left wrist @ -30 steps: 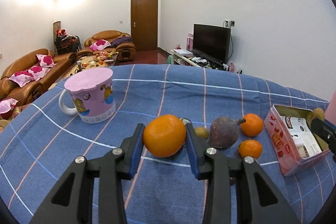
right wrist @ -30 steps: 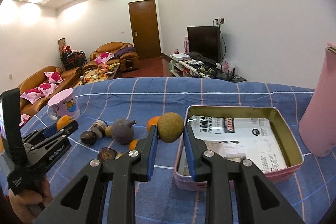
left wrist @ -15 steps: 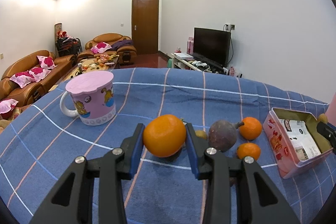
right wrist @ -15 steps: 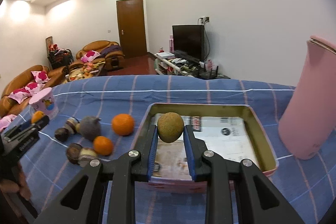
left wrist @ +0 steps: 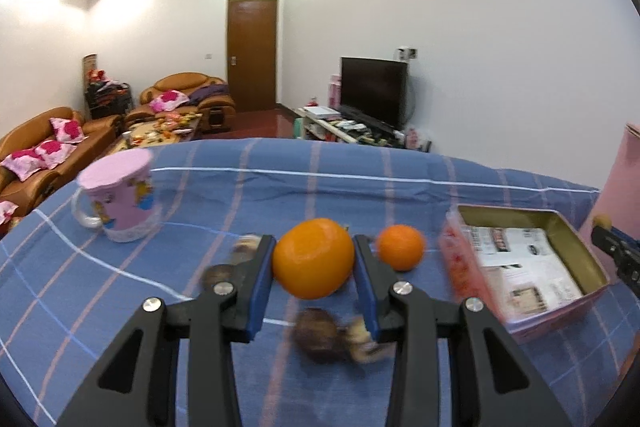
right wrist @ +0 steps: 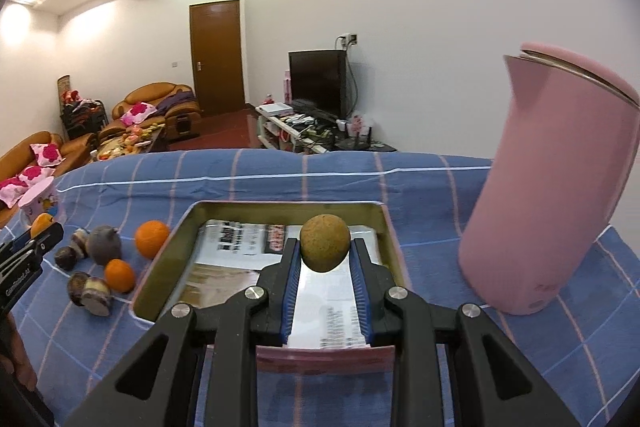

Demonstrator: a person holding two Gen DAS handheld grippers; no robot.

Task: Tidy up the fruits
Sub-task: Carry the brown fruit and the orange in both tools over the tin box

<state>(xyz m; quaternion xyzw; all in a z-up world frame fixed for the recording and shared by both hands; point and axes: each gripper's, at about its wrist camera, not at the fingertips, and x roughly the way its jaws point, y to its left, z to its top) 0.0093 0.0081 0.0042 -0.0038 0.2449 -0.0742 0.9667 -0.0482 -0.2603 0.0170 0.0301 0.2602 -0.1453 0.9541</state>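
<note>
a blue checked cloth (right wrist: 460, 187) covers the surface. left tongs (left wrist: 314, 263), their lettering too blurred to read, clamp a smooth orange (left wrist: 313, 263) above it. right tongs (right wrist: 325, 247) pinch a rough brown fruit (right wrist: 325, 242) over the paper-lined rectangular tin (right wrist: 180, 227); its print is unreadable. a matte pink jug (right wrist: 552, 187) stands right.
</note>
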